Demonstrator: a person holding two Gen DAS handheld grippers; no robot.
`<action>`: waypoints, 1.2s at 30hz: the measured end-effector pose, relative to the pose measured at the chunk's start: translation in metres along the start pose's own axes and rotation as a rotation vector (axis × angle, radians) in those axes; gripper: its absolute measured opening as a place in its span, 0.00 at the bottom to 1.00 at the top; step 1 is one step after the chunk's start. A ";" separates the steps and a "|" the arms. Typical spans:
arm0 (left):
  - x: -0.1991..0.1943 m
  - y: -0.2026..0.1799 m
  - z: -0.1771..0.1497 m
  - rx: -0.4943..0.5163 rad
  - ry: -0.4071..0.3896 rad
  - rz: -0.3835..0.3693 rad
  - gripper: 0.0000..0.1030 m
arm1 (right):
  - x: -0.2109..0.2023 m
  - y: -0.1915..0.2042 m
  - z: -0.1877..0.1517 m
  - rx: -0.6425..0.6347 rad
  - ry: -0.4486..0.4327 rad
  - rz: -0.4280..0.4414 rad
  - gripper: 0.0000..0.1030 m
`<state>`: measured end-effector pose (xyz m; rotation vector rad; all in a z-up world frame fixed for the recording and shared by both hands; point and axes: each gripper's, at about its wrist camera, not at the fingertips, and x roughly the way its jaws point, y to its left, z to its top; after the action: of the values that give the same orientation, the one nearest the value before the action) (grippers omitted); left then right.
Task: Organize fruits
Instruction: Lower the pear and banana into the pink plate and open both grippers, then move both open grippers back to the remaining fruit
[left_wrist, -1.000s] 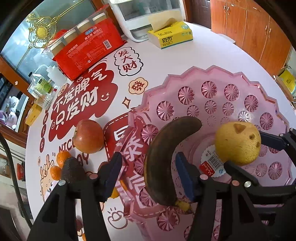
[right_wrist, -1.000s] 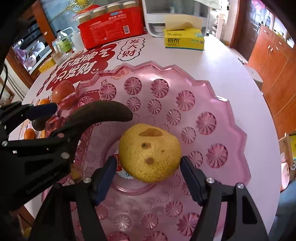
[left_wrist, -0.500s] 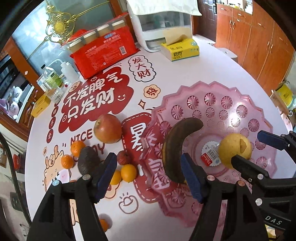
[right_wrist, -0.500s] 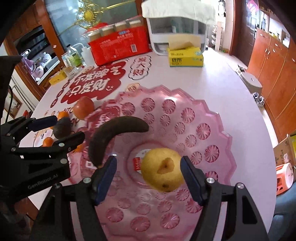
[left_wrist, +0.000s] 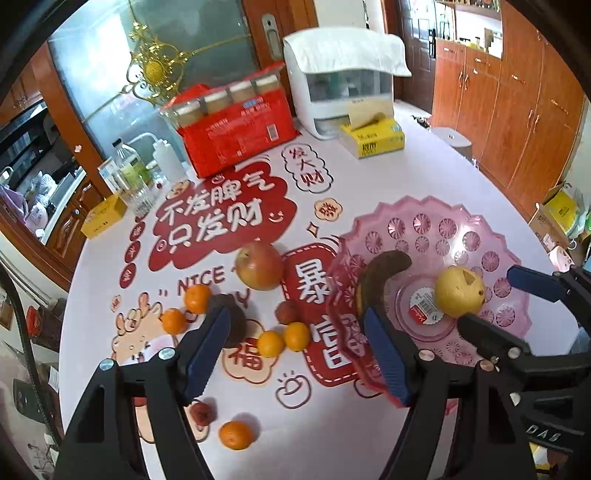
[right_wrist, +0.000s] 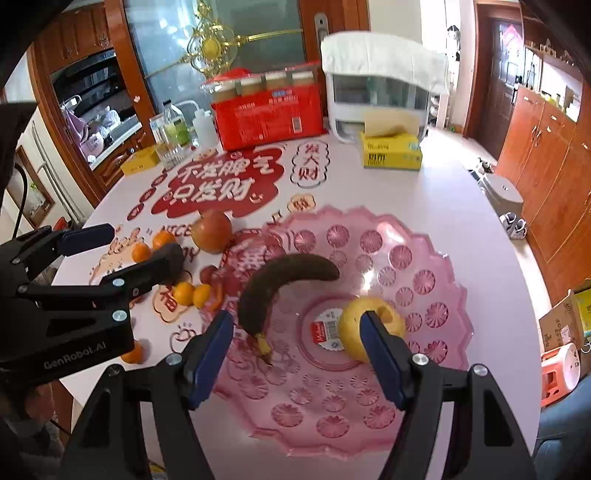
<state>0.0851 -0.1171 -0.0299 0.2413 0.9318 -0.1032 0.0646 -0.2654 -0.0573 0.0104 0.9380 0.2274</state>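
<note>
Banana (right_wrist: 280, 284) and pear (right_wrist: 364, 325) sit in the pink dish (right_wrist: 436, 332); both grippers' jaws spread, empty, left's just opening. Next: left gripper (left_wrist: 295, 354) needs the apple (left_wrist: 258, 265) off the table (left_wrist: 424, 177).

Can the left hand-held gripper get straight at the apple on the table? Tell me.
Probably yes: the left hand-held gripper is open and empty, and the apple stands by itself beside the pink plate, nothing over it.

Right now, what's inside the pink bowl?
Inside the pink bowl lie a dark brown banana and a yellow pear, with a barcode sticker at the bottom between them. The right tool's finger covers part of the pear.
</note>
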 end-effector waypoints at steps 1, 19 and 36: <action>-0.005 0.004 -0.001 -0.001 -0.009 -0.002 0.75 | -0.006 0.003 0.002 0.002 -0.011 -0.006 0.70; -0.064 0.131 -0.010 -0.015 -0.103 -0.012 0.81 | -0.071 0.085 0.024 0.102 -0.166 -0.064 0.69; 0.053 0.196 -0.010 -0.089 0.119 -0.156 0.81 | 0.043 0.124 0.069 0.130 -0.023 -0.061 0.69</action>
<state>0.1466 0.0764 -0.0462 0.0926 1.0710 -0.1918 0.1206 -0.1295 -0.0371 0.1042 0.9277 0.1094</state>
